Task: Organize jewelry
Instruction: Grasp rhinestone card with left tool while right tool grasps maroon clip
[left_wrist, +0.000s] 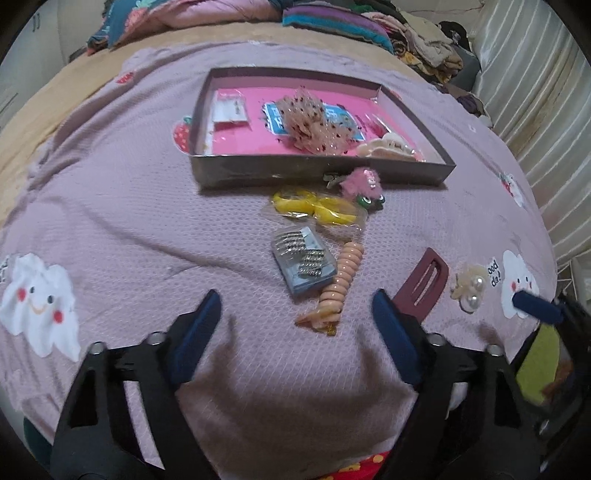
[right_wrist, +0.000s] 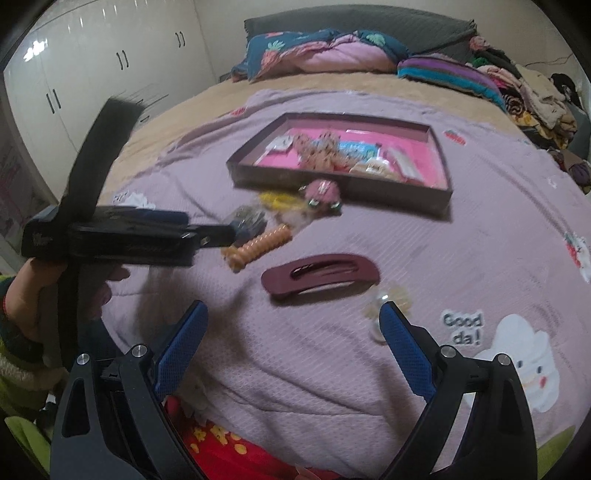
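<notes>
Bedspread lilac, waffle-textured, printed with white smiling clouds and red strawberries. Tray dark brown outside, hot pink inside; in it a peach net scrunchie with dark red dots. Near the tray: fuzzy pink clip, yellow hair ties, peach spiral tie. Right: maroon barrette, pearl clip. Both grippers black with blue pads.
</notes>
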